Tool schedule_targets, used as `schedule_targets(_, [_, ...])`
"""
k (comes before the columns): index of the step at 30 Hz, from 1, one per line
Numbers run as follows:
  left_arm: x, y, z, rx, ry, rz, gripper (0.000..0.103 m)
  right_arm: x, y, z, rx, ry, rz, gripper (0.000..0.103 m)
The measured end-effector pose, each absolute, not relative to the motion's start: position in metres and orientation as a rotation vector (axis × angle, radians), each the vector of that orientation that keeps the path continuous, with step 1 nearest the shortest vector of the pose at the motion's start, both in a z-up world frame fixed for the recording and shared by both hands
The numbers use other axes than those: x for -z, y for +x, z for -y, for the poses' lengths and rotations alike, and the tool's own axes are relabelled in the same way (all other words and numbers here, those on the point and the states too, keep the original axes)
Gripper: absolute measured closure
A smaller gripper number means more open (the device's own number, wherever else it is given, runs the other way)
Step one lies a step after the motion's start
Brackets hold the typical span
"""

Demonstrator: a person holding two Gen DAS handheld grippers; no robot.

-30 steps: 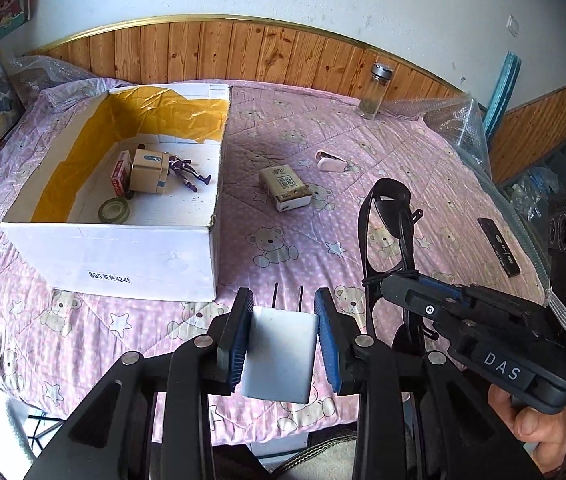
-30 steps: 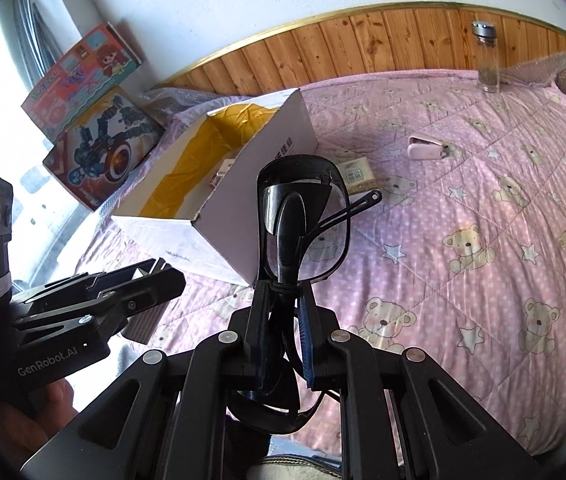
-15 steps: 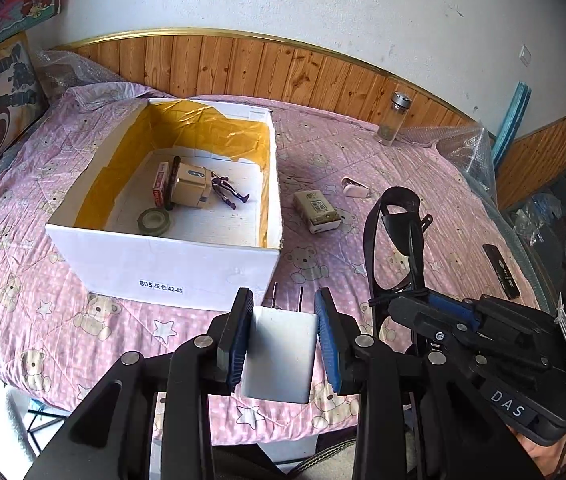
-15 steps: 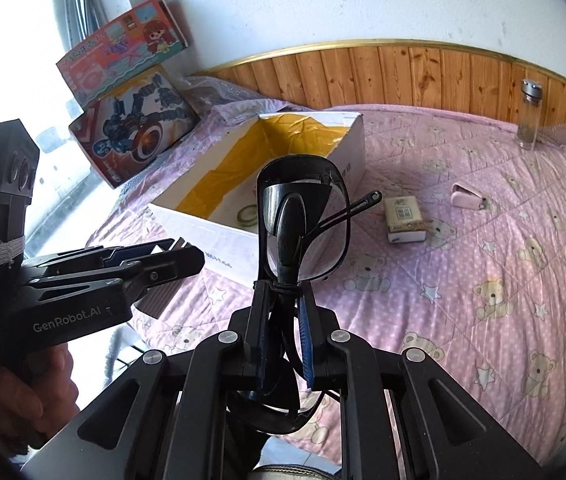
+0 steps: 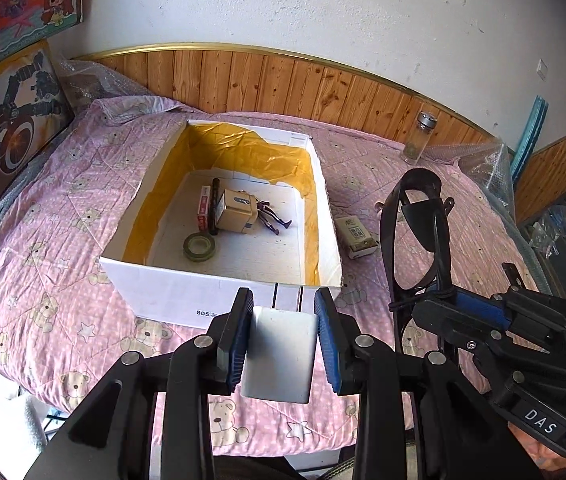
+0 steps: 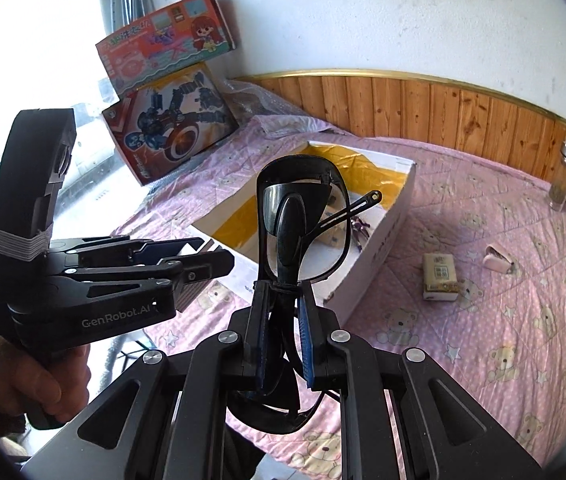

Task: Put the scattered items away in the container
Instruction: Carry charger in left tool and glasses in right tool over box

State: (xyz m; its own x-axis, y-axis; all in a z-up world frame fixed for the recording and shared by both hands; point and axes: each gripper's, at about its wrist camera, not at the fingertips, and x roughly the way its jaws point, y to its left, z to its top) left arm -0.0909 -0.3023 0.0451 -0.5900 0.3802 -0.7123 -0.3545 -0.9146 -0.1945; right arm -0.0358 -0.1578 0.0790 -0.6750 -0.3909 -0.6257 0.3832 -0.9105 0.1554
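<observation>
My left gripper [image 5: 283, 312] is shut on a white plug adapter [image 5: 279, 354], its two prongs pointing at the near wall of the white cardboard box [image 5: 187, 292]. The box, lined with yellow tape, holds a tape roll [image 5: 199, 246], a tan carton [image 5: 236, 211], a red pack and a purple figure [image 5: 271, 218]. My right gripper [image 6: 281, 300] is shut on black glasses [image 6: 301, 224], held upright to the right of the box [image 6: 379, 252]. A small white-and-tan box [image 5: 357, 234] and a white clip [image 6: 499, 262] lie on the pink bedspread.
A glass bottle [image 5: 419, 138] stands by the wooden headboard. A black remote [image 5: 513, 274] lies near the bed's right edge. Toy boxes [image 6: 171, 120] lean against the wall at the left. A hand [image 6: 23, 380] holds the left gripper body.
Both grippers have risen and pulled back from the bed while keeping their loads. The box now sits farther away and more central in the left wrist view.
</observation>
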Motion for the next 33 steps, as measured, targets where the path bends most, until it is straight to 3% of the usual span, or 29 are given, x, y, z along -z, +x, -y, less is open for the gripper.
schedule_targets(19, [-0.085,-0.135,0.309,-2.557,-1.062,-0.059,0.070,-0.121,-0.078,0.172,2.532,0.879,-0.061,0.089])
schedule_targets(33, [-0.078,-0.179,0.290,-2.514,-1.116,-0.037,0.070,-0.130,-0.135,0.158,2.529,0.918,-0.046,0.089])
